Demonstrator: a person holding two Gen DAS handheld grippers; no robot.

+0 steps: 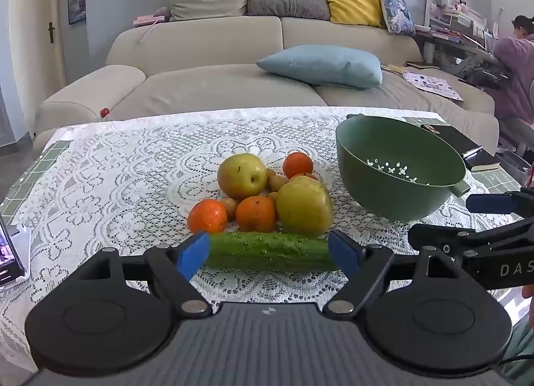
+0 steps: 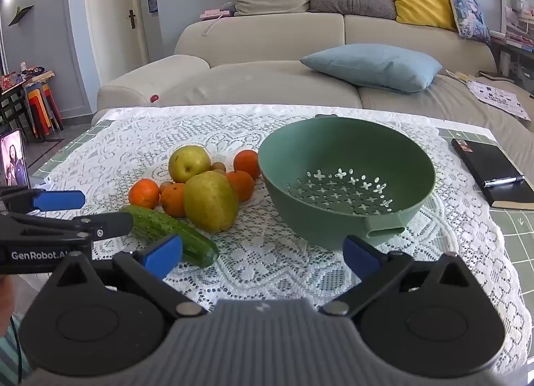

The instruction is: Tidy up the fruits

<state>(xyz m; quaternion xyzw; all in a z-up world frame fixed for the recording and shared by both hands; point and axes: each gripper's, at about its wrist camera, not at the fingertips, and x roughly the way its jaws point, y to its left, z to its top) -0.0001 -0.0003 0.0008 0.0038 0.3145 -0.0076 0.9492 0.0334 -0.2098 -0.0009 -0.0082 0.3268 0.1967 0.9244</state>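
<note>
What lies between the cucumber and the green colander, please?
Only bare lace tablecloth separates the cucumber from the green colander, clearest in the right wrist view.

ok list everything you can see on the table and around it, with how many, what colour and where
round oranges: four, orange, in the pile at the table's middle
large pears: two, yellow-green, in the same pile
small brown fruits: several, partly hidden among the pile
bumpy cucumber: one, green, lying in front of the pile
perforated plastic colander: one, green, empty, right of the pile
lace tablecloth: one, white, covering the table
notebook with pen: one, black, table's right edge
phone: one, screen lit, table's left edge
sofa: one, beige, behind the table, with cushions
seated person: one, pink top, far right
left gripper: black, blue pads, open
right gripper: black, blue pads, open
</note>
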